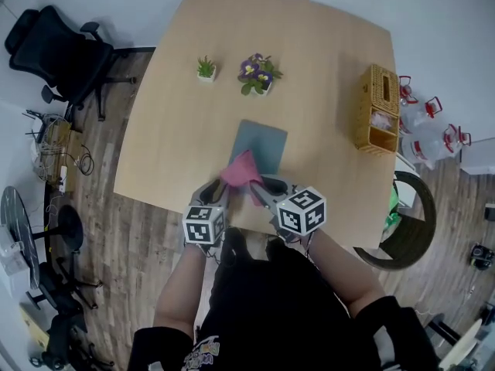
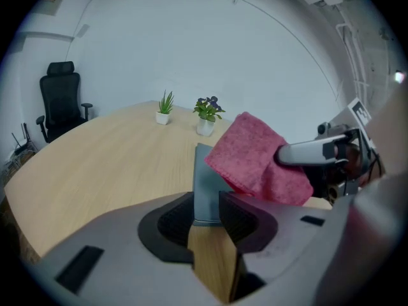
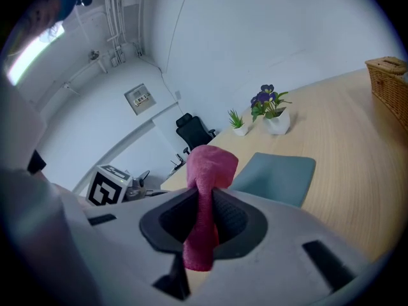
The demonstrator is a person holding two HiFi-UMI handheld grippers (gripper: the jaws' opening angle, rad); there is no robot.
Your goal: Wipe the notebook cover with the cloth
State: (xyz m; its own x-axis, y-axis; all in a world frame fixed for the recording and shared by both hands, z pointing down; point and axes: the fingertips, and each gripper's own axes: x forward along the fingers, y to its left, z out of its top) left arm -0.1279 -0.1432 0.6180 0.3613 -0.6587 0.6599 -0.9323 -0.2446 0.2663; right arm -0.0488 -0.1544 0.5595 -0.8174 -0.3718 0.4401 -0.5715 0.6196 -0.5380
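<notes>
Jaws of the left gripper [image 2: 207,204] stand apart on nothing, tilted down at the near end of the grey notebook [image 1: 264,144] on the bench [image 1: 325,60]. Beside it, the right gripper [image 3: 204,204] angles down, jaws clenched on the pink cloth [image 1: 241,170], held over the notebook's near corner.

The notebook [image 1: 264,141] lies flat on the table [image 1: 325,52], just ahead of both pairs of fingers. Its near edge shows in the gap between the left gripper's [image 2: 206,209] fingers. The cloth [image 3: 207,171] is pinched between the right gripper's [image 3: 205,215] fingers, to the right of the left ones, over the notebook's near corner. Beyond the notebook stand a smaller plant [image 1: 206,69] and, to its right, a larger plant [image 1: 257,73]. A basket [image 1: 378,108] sits far right of the right fingers, at the table's edge.
</notes>
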